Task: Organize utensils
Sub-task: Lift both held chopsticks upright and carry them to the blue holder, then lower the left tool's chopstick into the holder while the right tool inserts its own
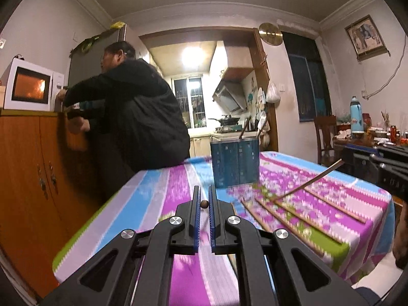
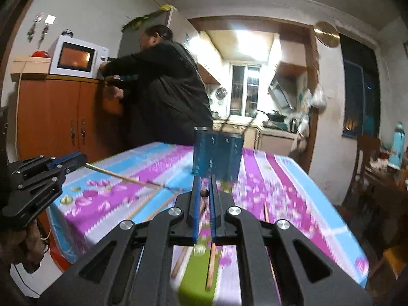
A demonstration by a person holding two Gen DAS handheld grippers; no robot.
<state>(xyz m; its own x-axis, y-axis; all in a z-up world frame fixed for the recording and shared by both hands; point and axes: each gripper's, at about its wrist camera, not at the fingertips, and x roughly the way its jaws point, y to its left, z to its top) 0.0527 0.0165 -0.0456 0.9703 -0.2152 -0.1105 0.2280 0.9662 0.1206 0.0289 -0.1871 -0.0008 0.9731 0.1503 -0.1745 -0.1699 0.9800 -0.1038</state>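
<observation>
Both grippers were recorded above a table covered with a striped floral cloth. The left gripper was seen with its blue-edged jaws drawn nearly together, a chopstick pinched between them and viewed end-on as a small round brown tip. In the right wrist view, the same gripper appeared at 9 o'clock, its chopstick slanting down toward the cloth. The right gripper was likewise closed to a narrow gap on a second chopstick, shown end-on between the jaws; in the left wrist view this gripper entered at 3 o'clock with its chopstick angled down to the cloth. Further loose chopsticks were left lying on the cloth toward 4 o'clock in the left wrist view. A blue utensil holder, already containing a few utensils, was placed upright on the table at 12 o'clock, beyond both grippers.
</observation>
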